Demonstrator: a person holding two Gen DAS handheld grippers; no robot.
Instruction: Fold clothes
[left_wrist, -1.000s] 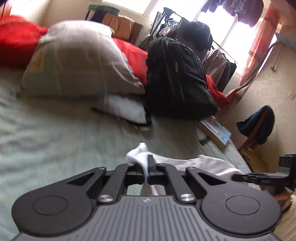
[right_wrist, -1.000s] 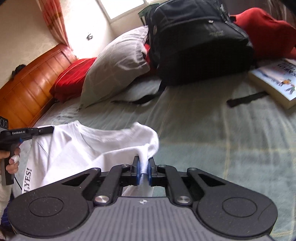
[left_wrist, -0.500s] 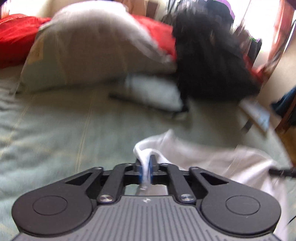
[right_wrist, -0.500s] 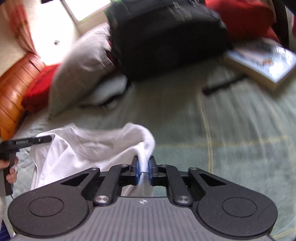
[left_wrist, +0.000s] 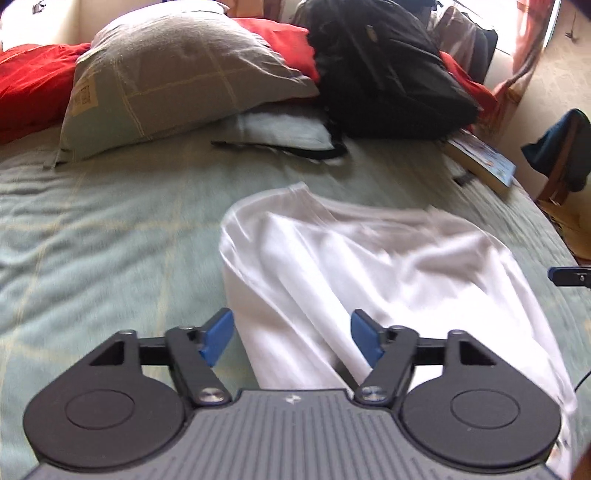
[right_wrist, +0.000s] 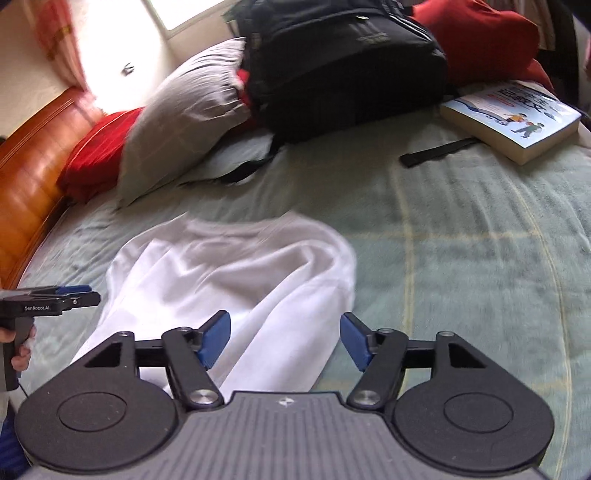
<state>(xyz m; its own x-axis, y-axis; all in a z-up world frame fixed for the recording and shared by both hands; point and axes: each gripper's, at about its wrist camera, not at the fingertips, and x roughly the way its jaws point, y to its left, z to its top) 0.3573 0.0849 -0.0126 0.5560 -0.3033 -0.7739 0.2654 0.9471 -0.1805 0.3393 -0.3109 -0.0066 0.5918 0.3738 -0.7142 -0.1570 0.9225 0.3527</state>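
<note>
A white T-shirt (left_wrist: 369, 266) lies rumpled on the green bedspread (left_wrist: 110, 229), blurred by motion. My left gripper (left_wrist: 291, 341) stands open above the shirt's near left part, blue pads (left_wrist: 218, 338) spread wide with nothing held. In the right wrist view the same shirt (right_wrist: 229, 273) spreads ahead, and my right gripper (right_wrist: 284, 339) is open over its near right edge. The left gripper (right_wrist: 55, 297) shows at that view's left edge, held by a hand (right_wrist: 20, 354). The right gripper's tip (left_wrist: 569, 276) peeks in at the left wrist view's right edge.
A grey pillow (left_wrist: 177, 74), red cushions (left_wrist: 29, 85) and a black backpack (left_wrist: 384, 70) lie at the bed's far end. A book (right_wrist: 513, 118) and a black strap (right_wrist: 436, 151) lie at the far right. A wooden headboard (right_wrist: 26, 177) runs along the left.
Both grippers were shut on the shirt's corners, carried it forward over the bed, then opened. The shirt has dropped onto the bedspread.
</note>
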